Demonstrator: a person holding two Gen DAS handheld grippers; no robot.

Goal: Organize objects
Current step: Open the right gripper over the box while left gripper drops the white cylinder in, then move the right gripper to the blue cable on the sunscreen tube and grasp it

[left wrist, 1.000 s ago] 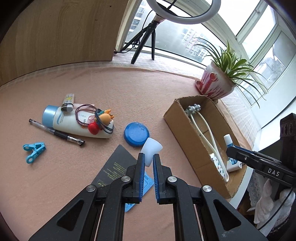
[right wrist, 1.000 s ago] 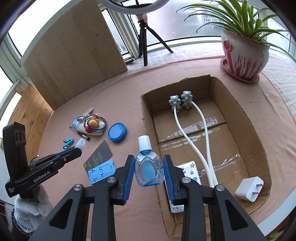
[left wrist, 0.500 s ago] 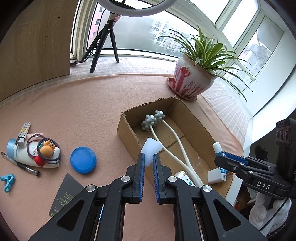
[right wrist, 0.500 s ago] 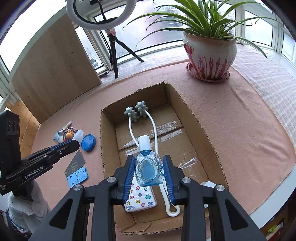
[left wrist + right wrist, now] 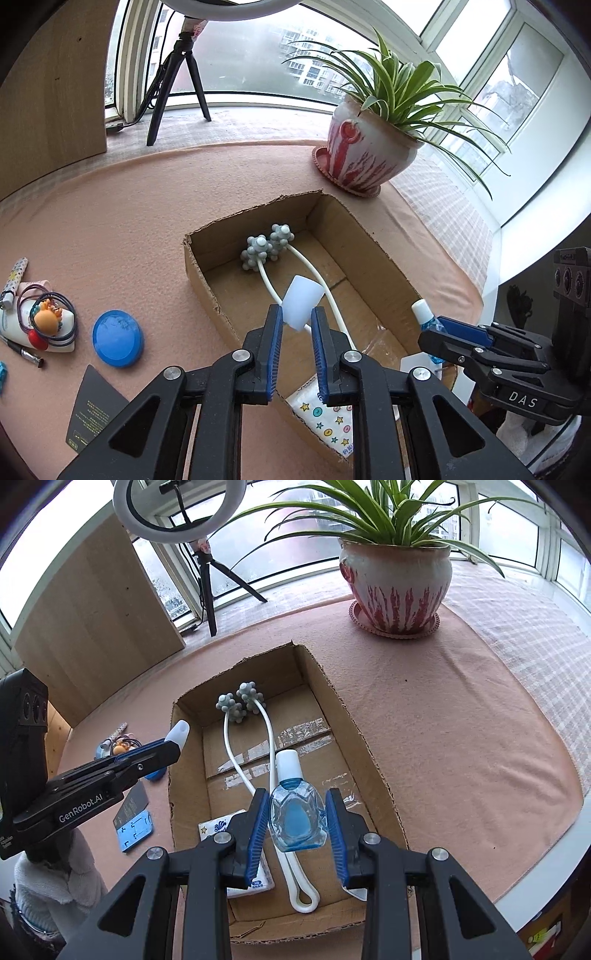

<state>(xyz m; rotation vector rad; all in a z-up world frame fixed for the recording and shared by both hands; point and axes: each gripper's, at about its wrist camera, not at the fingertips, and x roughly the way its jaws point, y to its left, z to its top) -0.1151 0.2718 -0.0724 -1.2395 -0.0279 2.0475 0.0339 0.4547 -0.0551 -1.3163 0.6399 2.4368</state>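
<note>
Both grippers are black angular frames with silver screws and blue ribbed pads: the left gripper (image 5: 297,325) is marked "GenRobot.AI", the right gripper (image 5: 297,812) "DAS". A fuzzy white sleeve (image 5: 55,890) shows behind the left one.

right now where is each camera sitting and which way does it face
Left wrist: rides the left gripper, looking forward and down along its fingers at the cardboard box; its jaws are opening with the white cap between them; the right gripper shows at the right.
Right wrist: rides the right gripper, looking down into the box with the blue bottle clamped; the left gripper and a fuzzy sleeve show at the left.
Shared: box, white massager, potted plant, ring-light tripod.
</note>
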